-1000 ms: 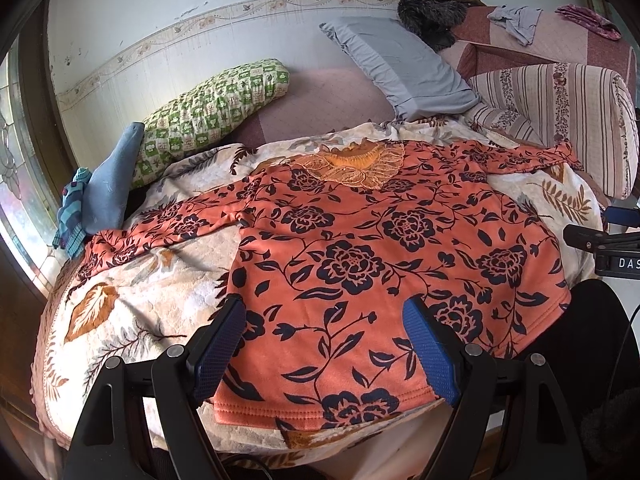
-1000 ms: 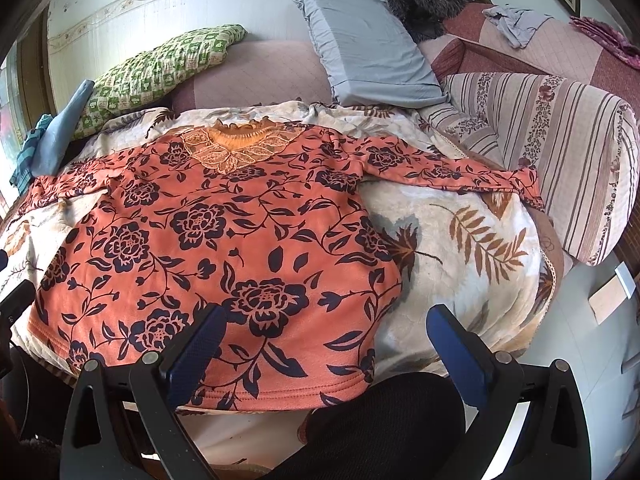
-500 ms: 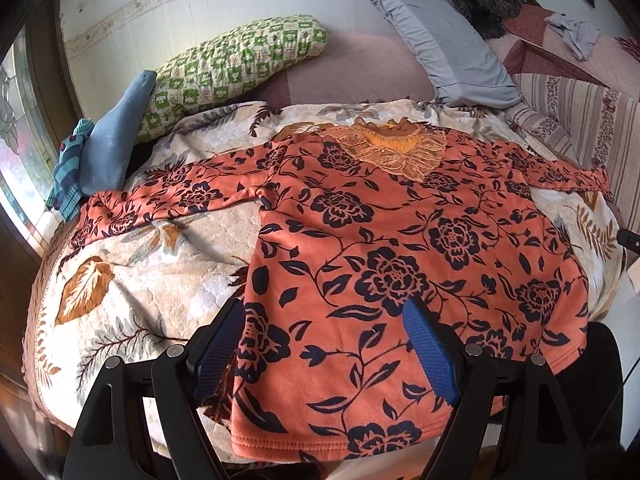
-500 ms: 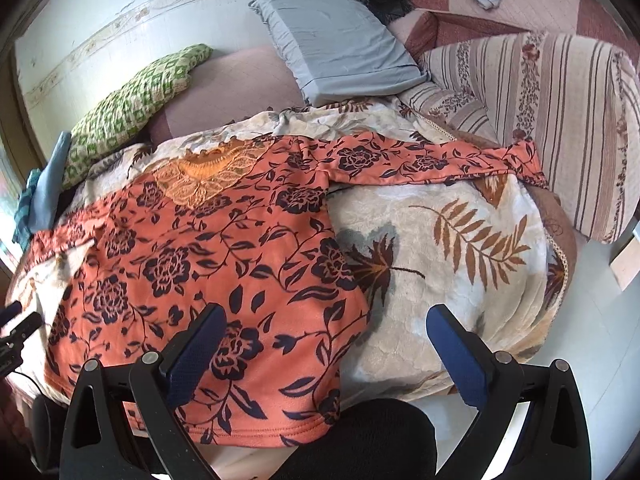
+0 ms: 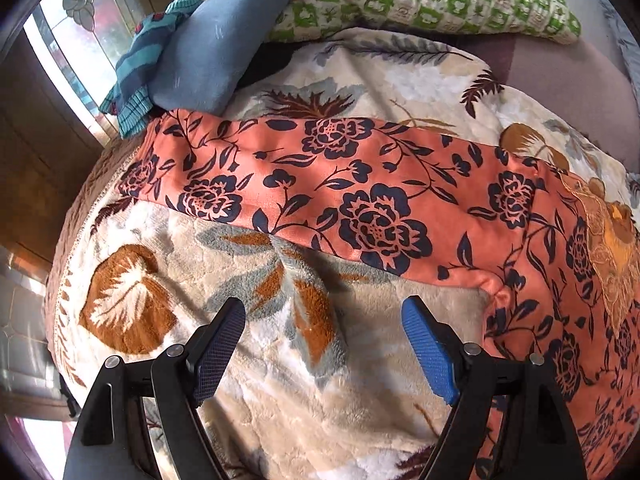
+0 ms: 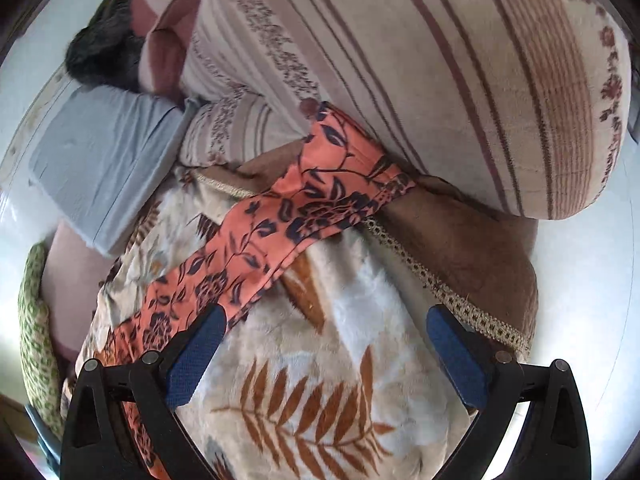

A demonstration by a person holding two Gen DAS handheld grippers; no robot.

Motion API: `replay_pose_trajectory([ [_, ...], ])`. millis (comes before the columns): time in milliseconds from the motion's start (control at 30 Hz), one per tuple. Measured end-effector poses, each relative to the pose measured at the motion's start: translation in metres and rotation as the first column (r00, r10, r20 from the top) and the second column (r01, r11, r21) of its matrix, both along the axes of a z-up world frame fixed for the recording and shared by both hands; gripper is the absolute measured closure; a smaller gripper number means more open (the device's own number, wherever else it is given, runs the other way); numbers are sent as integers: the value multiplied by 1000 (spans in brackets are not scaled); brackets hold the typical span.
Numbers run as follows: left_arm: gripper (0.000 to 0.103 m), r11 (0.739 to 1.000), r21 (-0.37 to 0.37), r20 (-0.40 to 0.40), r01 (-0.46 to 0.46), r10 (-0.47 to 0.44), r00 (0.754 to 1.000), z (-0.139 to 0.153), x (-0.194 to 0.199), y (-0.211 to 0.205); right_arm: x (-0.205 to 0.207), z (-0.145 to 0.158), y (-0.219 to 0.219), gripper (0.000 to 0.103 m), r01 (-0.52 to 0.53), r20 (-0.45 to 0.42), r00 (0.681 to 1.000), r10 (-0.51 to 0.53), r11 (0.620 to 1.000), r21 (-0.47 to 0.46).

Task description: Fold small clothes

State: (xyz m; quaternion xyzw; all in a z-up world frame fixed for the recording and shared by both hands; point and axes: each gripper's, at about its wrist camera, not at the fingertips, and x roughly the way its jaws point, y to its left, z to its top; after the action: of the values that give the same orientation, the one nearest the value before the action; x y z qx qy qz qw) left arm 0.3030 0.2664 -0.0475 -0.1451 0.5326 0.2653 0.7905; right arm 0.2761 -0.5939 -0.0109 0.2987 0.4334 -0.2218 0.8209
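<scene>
The top [image 5: 360,200] lies flat on the blanket [image 5: 280,360], its 2 sleeves spread outward for folding. The left gripper [image 5: 324,344] and right gripper [image 6: 324,344] gape wide and empty, each just short of a sleeve.

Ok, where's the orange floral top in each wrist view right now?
Left wrist: the orange floral top has one sleeve across the middle and its body at the right edge.
Right wrist: its other sleeve runs diagonally from lower left to the striped cushion.
Shared landmark: the leaf-print blanket underneath.
</scene>
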Motion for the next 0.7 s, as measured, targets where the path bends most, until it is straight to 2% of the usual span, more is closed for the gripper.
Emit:
replay_pose_trajectory([
  [67, 23, 999, -25, -17, -39, 38, 999, -9, 12, 7, 9, -8, -4, 8, 26, -12, 1000, -26, 1000, 17],
  [100, 23, 998, -41, -12, -46, 46, 999, -12, 12, 7, 9, -8, 4, 9, 8, 9, 1000, -9, 1000, 24],
  [167, 23, 997, -66, -3, -36, 36, 999, -17, 13, 7, 11, -11, 32, 9, -131, 49, 991, 127, 988, 86],
  [200, 23, 996, -82, -4, -28, 28, 1000, -20, 8, 8, 10, -16, 54, 9, -230, 49, 973, 226, 963, 139],
  [233, 23, 994, -113, -1, -11, 11, 1000, -23, 4, 7, 6, -23, 77, 10, -335, 56, 942, 330, 920, 202],
  [300, 23, 985, -167, 21, 50, -47, 999, -23, -16, -2, -9, -43, 123, 10, -481, 44, 868, 495, 816, 320],
  [367, 23, 971, -191, 36, 146, -141, 989, -23, -36, -19, -34, -63, 158, 10, -538, 4, 813, 582, 750, 385],
  [433, 23, 954, -168, 23, 248, -248, 969, -23, -57, -43, -58, -82, 181, 10, -575, 1, 766, 643, 686, 446],
  [467, 23, 939, -171, 16, 297, -299, 954, -24, -66, -54, -66, -89, 191, 10, -596, 5, 742, 671, 656, 464],
  [500, 23, 920, -194, 20, 341, -344, 939, -26, -74, -64, -73, -93, 199, 9, -616, 6, 725, 689, 644, 455],
  [567, 22, 887, -247, 42, 391, -393, 918, -32, -88, -78, -81, -89, 211, 5, -665, 43, 705, 708, 638, 388],
  [600, 22, 873, -263, 39, 410, -415, 909, -37, -93, -86, -83, -89, 214, 4, -676, 67, 700, 711, 629, 384],
  [700, 24, 861, -219, 17, 459, -467, 884, -42, -100, -105, -90, -88, 228, 4, -706, 116, 678, 726, 598, 380],
])
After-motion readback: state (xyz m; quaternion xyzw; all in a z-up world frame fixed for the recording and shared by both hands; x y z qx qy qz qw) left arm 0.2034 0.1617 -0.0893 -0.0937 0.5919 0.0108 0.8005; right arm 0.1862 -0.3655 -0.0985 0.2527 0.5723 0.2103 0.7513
